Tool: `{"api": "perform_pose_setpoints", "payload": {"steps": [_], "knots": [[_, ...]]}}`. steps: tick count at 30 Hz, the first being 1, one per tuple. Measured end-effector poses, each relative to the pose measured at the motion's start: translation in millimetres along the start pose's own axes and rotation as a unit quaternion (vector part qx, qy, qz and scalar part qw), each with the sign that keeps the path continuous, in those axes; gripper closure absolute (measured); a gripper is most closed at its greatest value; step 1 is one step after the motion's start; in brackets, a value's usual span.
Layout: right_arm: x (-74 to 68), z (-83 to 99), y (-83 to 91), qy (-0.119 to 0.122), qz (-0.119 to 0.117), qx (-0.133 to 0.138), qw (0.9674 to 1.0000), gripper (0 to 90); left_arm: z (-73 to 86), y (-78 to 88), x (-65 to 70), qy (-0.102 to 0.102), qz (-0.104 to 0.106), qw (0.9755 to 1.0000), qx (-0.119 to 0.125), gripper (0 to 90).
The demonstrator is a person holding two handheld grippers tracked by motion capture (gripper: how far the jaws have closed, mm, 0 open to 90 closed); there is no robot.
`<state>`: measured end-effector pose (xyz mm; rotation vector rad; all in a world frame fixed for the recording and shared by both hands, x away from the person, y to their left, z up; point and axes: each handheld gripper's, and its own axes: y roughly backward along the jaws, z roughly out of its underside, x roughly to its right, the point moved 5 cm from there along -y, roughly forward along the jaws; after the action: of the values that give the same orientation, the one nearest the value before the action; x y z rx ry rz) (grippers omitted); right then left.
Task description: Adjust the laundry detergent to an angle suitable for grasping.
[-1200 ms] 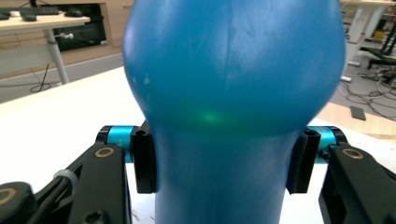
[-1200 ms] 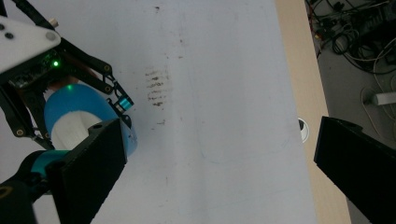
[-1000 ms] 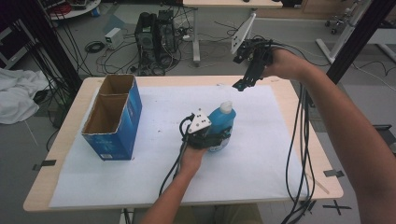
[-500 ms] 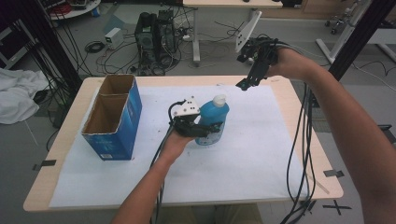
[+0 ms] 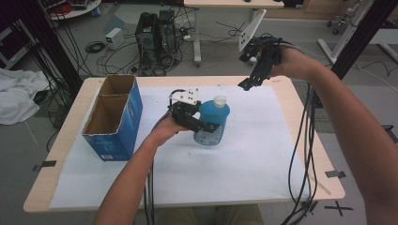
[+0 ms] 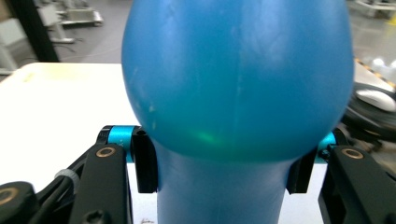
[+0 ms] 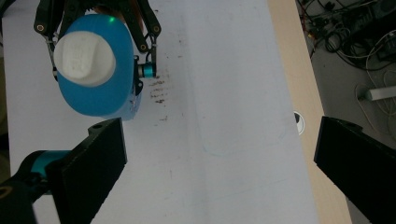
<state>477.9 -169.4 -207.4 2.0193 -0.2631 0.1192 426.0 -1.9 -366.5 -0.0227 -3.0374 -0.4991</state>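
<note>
At the table's middle we see the left gripper (image 5: 202,125) clamped on a blue bottle (image 5: 212,123), jaws pressed to either side of its narrower lower body. In the left gripper view the bottle (image 6: 236,79) bulges wide above the two black pads (image 6: 145,163), which sit tight against the waist. The bottle stands upright on the white paper sheet (image 5: 234,159), white cap (image 5: 219,100) on top. We see a pale label low on its front in the high view, but the writing is too small to read. From the right gripper view the cap (image 7: 84,55) shows faint embossed marks, unreadable, and the left gripper (image 7: 142,70) grips the bottle (image 7: 100,74) from the far side.

The right gripper (image 5: 250,80) hangs in the air above the table's far right part, well apart from the bottle, jaws spread wide with nothing between them. In its own view the two black jaws frame bare paper, with brownish smudges (image 7: 158,91) just beside the bottle's base.

Left of the bottle, near it but not touching, stands an open blue cardboard box (image 5: 115,119) with two compartments; we can't read any print on its side. The wooden table (image 5: 300,122) edges show around the sheet. Beyond: cables and a black computer tower (image 5: 155,30) on the floor, white cloth (image 5: 16,96) at far left.
</note>
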Motion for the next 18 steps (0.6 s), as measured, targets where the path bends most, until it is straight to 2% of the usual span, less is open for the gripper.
{"api": "perform_pose_setpoints", "payload": {"steps": [1,2,3,5,6,7,8,13,18], "knots": [[0.0,0.2,-0.3,-0.001,0.0,-0.002,1.0,1.4,0.8,-0.3,-2.2,-0.006,0.012,0.9999,-0.002,43.1],[-0.1,0.4,-0.8,-0.002,0.0,-0.003,1.0,1.4,0.8,-0.3,-2.2,-0.006,0.012,0.9999,-0.002,43.1],[0.2,0.5,-1.3,0.001,0.0,-0.004,1.0,1.3,2.7,-0.5,-4.2,-0.014,0.018,0.9997,-0.002,43.1],[0.0,0.6,-1.2,-0.001,-0.001,-0.005,1.0,1.4,3.3,-1.6,-3.4,-0.011,0.022,0.9997,0.003,43.1],[0.1,0.5,-1.2,-0.002,-0.001,-0.005,1.0,1.4,4.8,-1.9,-5.0,-0.021,0.026,0.9994,-0.006,43.1],[0.7,0.3,-1.3,-0.002,0.0,-0.004,1.0,1.4,5.1,-3.0,-4.4,-0.019,0.028,0.9994,-0.004,43.1],[0.8,0.4,-1.6,-0.004,0.0,-0.004,1.0,1.4,5.8,-6.1,-3.9,-0.027,0.034,0.9991,-0.005,43.2],[1.5,0.8,-2.8,-0.004,-0.001,-0.006,1.0,1.4,7.7,-13.6,-4.6,-0.033,0.038,0.9987,-0.007,43.3],[2.1,1.5,-2.6,-0.007,0.0,-0.005,1.0,1.4,9.1,-25.6,-1.0,-0.028,0.04,0.9988,0.001,43.4]]}}
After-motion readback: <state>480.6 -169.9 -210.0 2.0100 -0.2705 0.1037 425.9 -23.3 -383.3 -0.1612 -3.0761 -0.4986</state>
